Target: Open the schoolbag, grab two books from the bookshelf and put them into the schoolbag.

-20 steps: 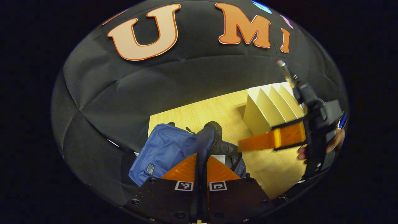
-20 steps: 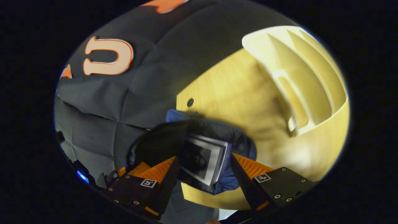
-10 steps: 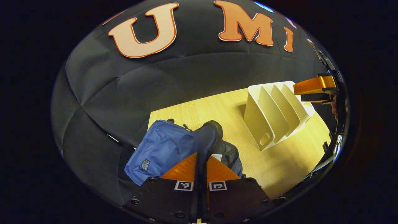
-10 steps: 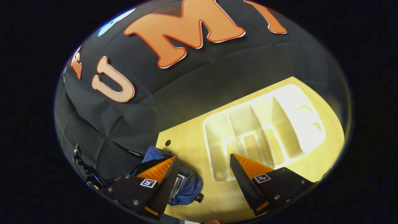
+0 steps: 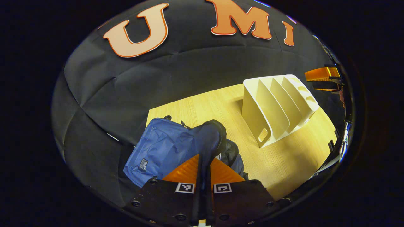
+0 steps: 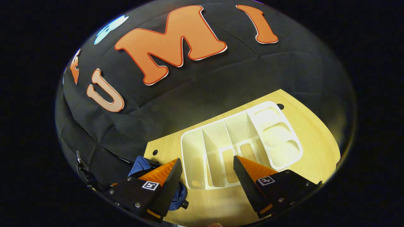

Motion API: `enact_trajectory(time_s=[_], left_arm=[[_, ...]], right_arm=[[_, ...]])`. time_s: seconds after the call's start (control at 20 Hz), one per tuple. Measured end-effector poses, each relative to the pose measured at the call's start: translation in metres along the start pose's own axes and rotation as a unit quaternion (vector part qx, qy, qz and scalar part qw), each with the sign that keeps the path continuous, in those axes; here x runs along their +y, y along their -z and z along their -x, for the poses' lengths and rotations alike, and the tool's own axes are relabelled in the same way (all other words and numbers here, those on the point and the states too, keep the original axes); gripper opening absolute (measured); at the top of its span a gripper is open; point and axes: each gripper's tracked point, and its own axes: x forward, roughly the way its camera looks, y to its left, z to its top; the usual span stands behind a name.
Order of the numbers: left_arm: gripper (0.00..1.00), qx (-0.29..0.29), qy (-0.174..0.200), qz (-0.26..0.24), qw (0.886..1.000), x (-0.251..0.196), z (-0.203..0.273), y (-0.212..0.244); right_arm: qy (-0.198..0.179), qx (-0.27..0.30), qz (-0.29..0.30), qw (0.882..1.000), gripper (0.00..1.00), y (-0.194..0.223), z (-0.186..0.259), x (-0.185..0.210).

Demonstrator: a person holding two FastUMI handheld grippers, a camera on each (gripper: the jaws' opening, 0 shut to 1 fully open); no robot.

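1. Schoolbag (image 5: 164, 148) lies on the table (image 5: 284, 167) at its left end, mouth held up; bookshelf (image 5: 277, 107) stands well apart to its right, slots bare.
2. Left gripper (image 5: 204, 170) is clenched on the bag's upright flap (image 5: 211, 138).
3. Right gripper (image 6: 206, 176) hangs released, holding nothing, above the shelf, bag (image 6: 142, 164) off to its left.
4. Judgement: both books seem packed; the flap, long axis upright, lies nearest the left gripper.

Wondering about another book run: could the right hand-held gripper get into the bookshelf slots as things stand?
Probably yes. The right hand-held gripper is open and holds nothing, hanging above the bookshelf, with nothing between them. But the slots look empty, so there seems to be no book left to fetch.
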Motion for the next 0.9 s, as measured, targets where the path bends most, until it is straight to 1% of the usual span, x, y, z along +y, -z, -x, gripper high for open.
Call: enact_trajectory(time_s=[0.15, 0.2, 0.4, 0.45, 0.5, 0.55, 0.65, 0.7, 0.75, 0.8, 0.9], left_arm=[[0.11, -0.007, -0.002, 0.005, 1.0, -0.007, 0.004, 0.001], [0.14, -0.012, -0.001, 0.003, 1.0, -0.011, 0.005, -0.001], [0.27, -0.023, 0.008, 0.003, 1.0, -0.03, 0.006, -0.003], [0.28, -0.029, 0.015, 0.006, 0.999, -0.037, 0.007, -0.006], [0.3, -0.034, 0.02, 0.004, 0.999, -0.043, 0.009, -0.009], [0.31, -0.045, 0.021, 0.003, 0.999, -0.047, 0.01, -0.014], [0.37, -0.07, 0.017, -0.009, 0.997, -0.055, 0.016, -0.03], [0.48, -0.084, 0.016, -0.018, 0.996, -0.06, 0.018, -0.039], [0.48, -0.098, 0.02, -0.027, 0.995, -0.069, 0.022, -0.048], [0.61, -0.112, 0.022, -0.033, 0.993, -0.076, 0.027, -0.054], [0.64, -0.135, 0.032, -0.043, 0.989, -0.094, 0.033, -0.067]], right_arm=[[0.016, -0.013, 0.021, 1.0, 0.97, 0.002, 0.005, -0.011], [0.022, -0.02, 0.03, 0.999, 0.97, 0.003, 0.007, -0.014], [0.023, -0.032, 0.049, 0.998, 0.97, 0.004, 0.019, -0.015], [0.023, -0.035, 0.05, 0.998, 0.97, 0.003, 0.022, -0.015], [0.023, -0.04, 0.054, 0.998, 0.97, 0.002, 0.026, -0.015], [0.025, -0.046, 0.057, 0.997, 0.97, 0.001, 0.028, -0.016], [0.026, -0.06, 0.067, 0.996, 0.97, -0.001, 0.034, -0.015], [0.026, -0.066, 0.072, 0.995, 0.97, -0.002, 0.037, -0.015], [0.027, -0.072, 0.077, 0.994, 0.97, -0.003, 0.041, -0.015], [0.028, -0.081, 0.081, 0.993, 0.97, -0.005, 0.044, -0.015], [0.034, -0.103, 0.089, 0.99, 0.97, -0.013, 0.054, -0.016]])
